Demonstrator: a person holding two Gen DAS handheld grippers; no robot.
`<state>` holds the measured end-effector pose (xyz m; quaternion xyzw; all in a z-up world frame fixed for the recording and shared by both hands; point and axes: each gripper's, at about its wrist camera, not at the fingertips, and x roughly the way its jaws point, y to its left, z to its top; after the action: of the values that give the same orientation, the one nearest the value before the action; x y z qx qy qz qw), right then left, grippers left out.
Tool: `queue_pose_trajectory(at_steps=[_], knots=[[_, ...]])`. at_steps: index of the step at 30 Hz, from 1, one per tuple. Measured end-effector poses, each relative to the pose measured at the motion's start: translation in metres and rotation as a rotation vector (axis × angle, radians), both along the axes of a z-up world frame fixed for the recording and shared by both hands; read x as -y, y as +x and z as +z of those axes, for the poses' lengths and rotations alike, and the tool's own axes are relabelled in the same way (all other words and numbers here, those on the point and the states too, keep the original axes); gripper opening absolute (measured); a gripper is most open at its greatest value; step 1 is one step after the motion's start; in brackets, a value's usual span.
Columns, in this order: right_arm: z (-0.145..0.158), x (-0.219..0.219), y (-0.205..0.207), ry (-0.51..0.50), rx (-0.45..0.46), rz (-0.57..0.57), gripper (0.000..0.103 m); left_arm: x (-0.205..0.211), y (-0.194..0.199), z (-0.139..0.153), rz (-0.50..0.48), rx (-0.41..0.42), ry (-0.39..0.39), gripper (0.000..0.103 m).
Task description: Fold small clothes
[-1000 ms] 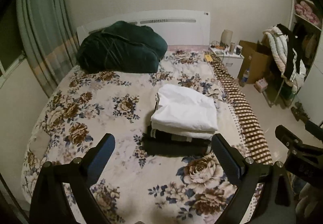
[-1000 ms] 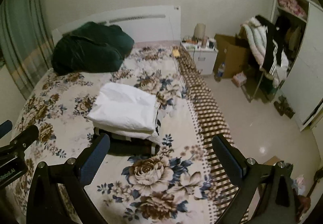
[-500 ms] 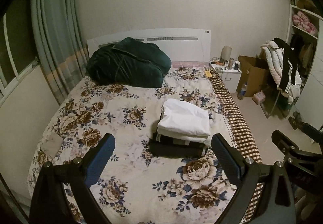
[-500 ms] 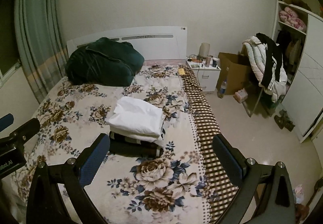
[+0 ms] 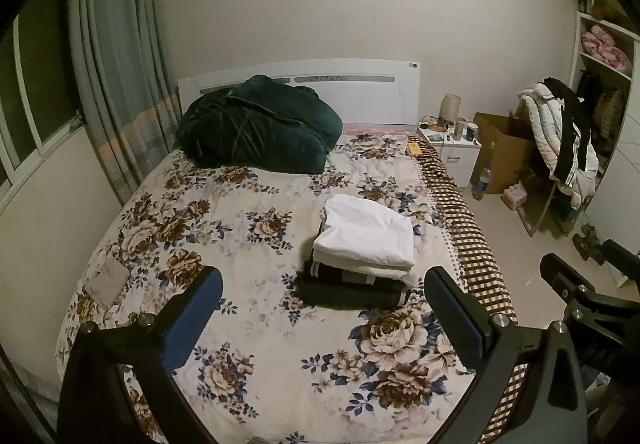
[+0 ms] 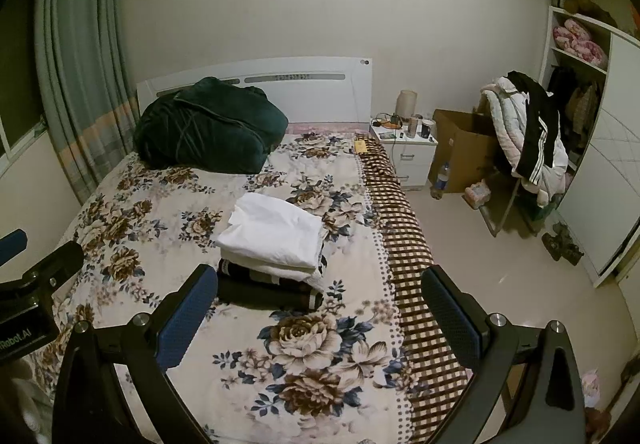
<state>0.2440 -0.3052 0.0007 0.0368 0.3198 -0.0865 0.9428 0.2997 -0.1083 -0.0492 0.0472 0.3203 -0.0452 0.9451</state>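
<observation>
A stack of folded clothes sits on the floral bed (image 5: 240, 228): a white folded garment (image 5: 368, 232) on top, a striped one under it, a dark one (image 5: 352, 294) at the bottom. It shows in the right wrist view too, white garment (image 6: 276, 234) over the dark one (image 6: 268, 294). My left gripper (image 5: 320, 316) is open and empty, held back above the bed's near end. My right gripper (image 6: 316, 314) is open and empty, to the right of the left one. The right gripper also shows at the right edge of the left wrist view (image 5: 580, 296).
A dark green bundled blanket (image 5: 256, 128) lies at the headboard. A small grey cloth (image 5: 108, 278) lies at the bed's left edge. A white nightstand (image 6: 404, 152), a cardboard box (image 6: 464, 148) and a chair heaped with clothes (image 6: 528, 140) stand right of the bed.
Both grippers have pulled back and up from the bed; the clothes stack now looks smaller and farther. The stack has not moved. Both grippers stay open.
</observation>
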Motion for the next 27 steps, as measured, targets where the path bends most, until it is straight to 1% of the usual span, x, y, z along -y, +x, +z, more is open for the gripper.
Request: queue_pose_trajectory(at_steps=[8,15,22,27], knots=[[0.004,0.001,-0.002,0.002,0.001,0.006,0.103,0.001,-0.006,0.0,0.02,0.011,0.005,0.103],[0.006,0.007,0.015,-0.001,-0.005,0.03,0.103,0.001,-0.004,0.002,0.02,0.007,0.005,0.103],[0.005,0.012,0.019,0.011,-0.003,0.044,0.103,0.0,-0.004,0.002,0.014,0.008,0.007,0.103],[0.004,0.014,0.02,0.017,0.0,0.051,0.103,0.001,-0.007,0.004,0.016,0.025,0.01,0.103]])
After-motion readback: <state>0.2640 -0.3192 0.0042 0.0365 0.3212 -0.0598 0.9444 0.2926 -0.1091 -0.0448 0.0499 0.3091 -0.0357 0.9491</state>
